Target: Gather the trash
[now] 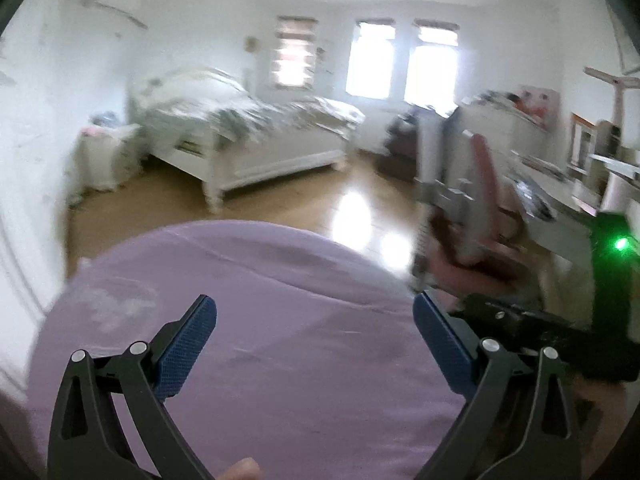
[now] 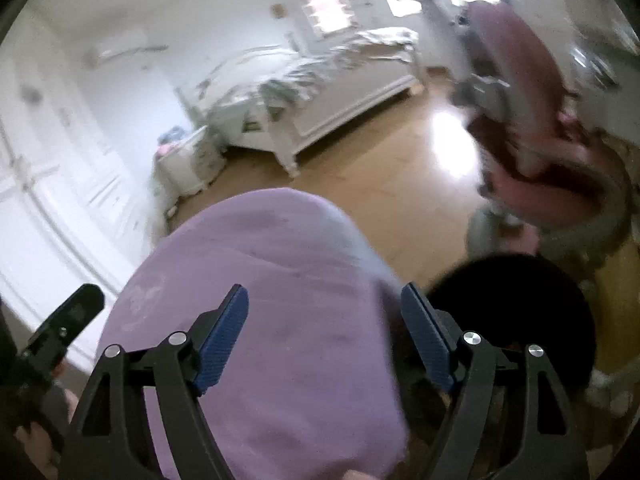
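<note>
My left gripper (image 1: 314, 308) is open with nothing between its blue pads (image 1: 188, 348). It hangs over a rounded purple cloth surface (image 1: 280, 288). My right gripper (image 2: 325, 294) is also open and empty above the same purple cloth (image 2: 272, 264). Just right of it is a dark round shape (image 2: 516, 312), too blurred to name. No piece of trash shows clearly in either view. In the left wrist view, the black body of the other gripper, with its green light (image 1: 620, 244), is at the right edge.
A white bed (image 1: 256, 136) with rumpled bedding stands across the wooden floor (image 1: 280, 204), a white nightstand (image 1: 108, 152) to its left. A pink chair (image 2: 532, 120) and a cluttered desk (image 1: 560, 192) are on the right. White cupboard doors (image 2: 52, 184) line the left wall.
</note>
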`<state>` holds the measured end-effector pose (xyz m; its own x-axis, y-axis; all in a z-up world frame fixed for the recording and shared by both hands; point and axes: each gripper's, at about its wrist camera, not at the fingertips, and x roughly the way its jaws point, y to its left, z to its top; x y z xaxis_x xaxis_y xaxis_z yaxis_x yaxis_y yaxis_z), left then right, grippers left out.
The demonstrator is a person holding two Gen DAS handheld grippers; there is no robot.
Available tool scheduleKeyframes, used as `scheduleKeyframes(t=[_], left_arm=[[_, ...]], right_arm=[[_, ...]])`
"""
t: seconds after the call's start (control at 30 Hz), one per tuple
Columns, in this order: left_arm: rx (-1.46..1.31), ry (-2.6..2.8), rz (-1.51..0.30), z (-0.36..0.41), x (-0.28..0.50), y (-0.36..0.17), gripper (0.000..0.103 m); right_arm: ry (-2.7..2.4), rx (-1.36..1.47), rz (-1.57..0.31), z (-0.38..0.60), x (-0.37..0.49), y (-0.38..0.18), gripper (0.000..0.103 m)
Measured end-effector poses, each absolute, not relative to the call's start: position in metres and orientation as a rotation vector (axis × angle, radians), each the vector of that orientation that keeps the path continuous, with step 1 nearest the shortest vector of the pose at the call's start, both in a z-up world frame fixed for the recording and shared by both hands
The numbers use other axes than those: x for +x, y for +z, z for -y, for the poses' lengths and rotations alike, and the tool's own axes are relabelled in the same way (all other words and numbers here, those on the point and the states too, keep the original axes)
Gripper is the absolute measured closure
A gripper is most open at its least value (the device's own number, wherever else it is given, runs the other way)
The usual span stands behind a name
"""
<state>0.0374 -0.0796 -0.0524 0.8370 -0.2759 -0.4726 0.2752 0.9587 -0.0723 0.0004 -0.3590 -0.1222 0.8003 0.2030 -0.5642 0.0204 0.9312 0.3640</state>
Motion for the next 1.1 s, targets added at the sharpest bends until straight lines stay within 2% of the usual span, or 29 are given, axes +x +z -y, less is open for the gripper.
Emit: scheduleKeyframes(t=[0.1,0.27,0.37,0.63,1.1], left_arm=[[-0.009,-0.209,-0.508,0.049,0.035,-0.054,0.005],[-0.064,-0.140,-0.520,0.006,0.030,-0.061,0.005],[-0.091,-0.122,-0.518,-0.012,0.027,-0.064,0.005],[-0.143,-0.090,-0.497,-0.045,0.020,-0.065,0.005],[-0.144,-0.047,-0.478,-0.057,0.005,-0.067,0.005]], right_arm=[[0.150,0.318,-0.599,0.319,0.006,-0.106,0.011],[0.201,0.247,-0.567,0.264,0.008,-0.087,0.011],[0.214,0.201,-0.566,0.239,0.006,-0.082,0.005],[0.217,0.150,-0.586,0.209,0.001,-0.081,0.005],[0.230,0.117,-0.600,0.192,-0.004,-0.084,0.005]])
